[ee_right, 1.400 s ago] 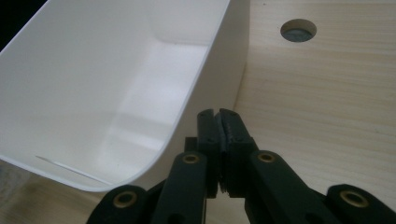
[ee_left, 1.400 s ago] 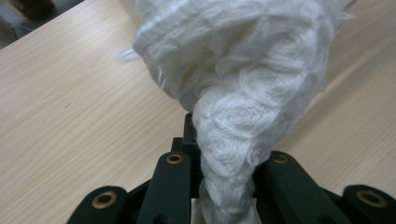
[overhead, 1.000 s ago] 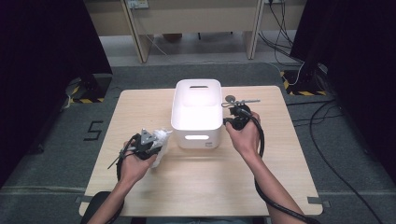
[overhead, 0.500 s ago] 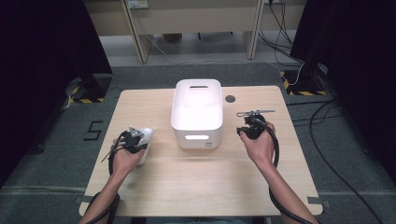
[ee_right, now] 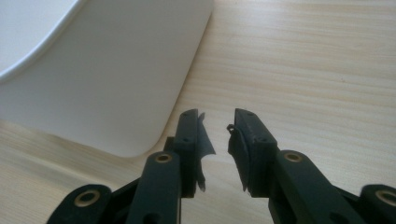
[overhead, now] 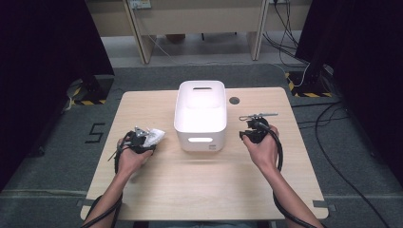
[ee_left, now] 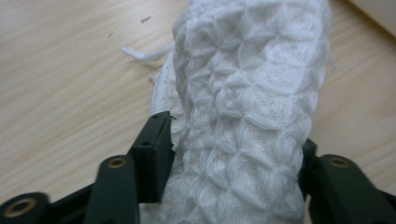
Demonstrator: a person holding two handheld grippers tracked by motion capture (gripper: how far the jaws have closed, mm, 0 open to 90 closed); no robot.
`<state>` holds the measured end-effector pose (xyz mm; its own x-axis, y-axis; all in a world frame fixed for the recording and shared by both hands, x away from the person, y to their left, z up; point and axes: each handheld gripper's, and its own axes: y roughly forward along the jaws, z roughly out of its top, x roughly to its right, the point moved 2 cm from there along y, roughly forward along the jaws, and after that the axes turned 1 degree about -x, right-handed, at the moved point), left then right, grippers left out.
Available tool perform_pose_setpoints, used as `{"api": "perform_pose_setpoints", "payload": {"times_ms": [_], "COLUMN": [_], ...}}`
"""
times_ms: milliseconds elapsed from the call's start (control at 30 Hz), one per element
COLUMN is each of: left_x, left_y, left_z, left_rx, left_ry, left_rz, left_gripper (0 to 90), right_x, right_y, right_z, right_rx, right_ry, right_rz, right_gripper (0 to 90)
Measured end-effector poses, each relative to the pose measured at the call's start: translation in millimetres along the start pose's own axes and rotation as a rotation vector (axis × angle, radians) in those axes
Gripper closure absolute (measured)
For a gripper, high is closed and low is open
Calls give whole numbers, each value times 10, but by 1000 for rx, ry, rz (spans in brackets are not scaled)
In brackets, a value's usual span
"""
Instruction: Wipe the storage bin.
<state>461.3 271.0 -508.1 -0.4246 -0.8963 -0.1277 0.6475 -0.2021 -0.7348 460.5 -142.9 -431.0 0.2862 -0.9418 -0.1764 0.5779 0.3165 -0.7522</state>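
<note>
**White cloth between the left fingers, bin between the two hands**

One white bin (overhead: 200, 114) stands mid-desk (overhead: 199, 190), between the two grippers and well apart from each. A single dark round hole (overhead: 234, 100) sits in the desk just beside the bin's far right corner. One white knitted cloth (overhead: 153, 137) lies on the desk left of the bin, at the tip of the left gripper (overhead: 141, 139).

The left gripper's fingers have just been opening; the cloth (ee_left: 243, 107) lies between them, bulging up past both, and a gap shows beside the one finger (ee_left: 156, 149), so they look released around it. The right gripper (overhead: 254, 124) rests right of the bin; its fingers have just been opening too and stand apart with nothing between them (ee_right: 219, 140).

The high view gives both hands and the whole bin. The left gripper view brings out the cloth's waffle weave and a loose thread. The right gripper view shows the bin's rounded corner (ee_right: 107, 84) just beside the fingers, not touching.
</note>
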Motion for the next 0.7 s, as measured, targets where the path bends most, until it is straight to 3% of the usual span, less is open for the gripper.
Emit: {"api": "perform_pose_setpoints", "payload": {"times_ms": [267,433,633,700], "left_x": [72,106,4,-74], "left_y": [-222,-440,-730,-801], "left_z": [30,-17,-163,-242], "left_rx": [64,100,171,177], "left_ry": [36,61,17,10], "left_rz": [-37,-36,-42,-21], "left_gripper": [318,307,313,313], "right_x": [7,65,145,164], "right_y": [-44,-95,-203,-251], "right_z": [-24,-45,-147,-191], "right_rx": [8,29,47,54], "right_ry": [-2,6,20,24], "right_rz": [2,3,11,12], "right_gripper": [692,672,656,650]}}
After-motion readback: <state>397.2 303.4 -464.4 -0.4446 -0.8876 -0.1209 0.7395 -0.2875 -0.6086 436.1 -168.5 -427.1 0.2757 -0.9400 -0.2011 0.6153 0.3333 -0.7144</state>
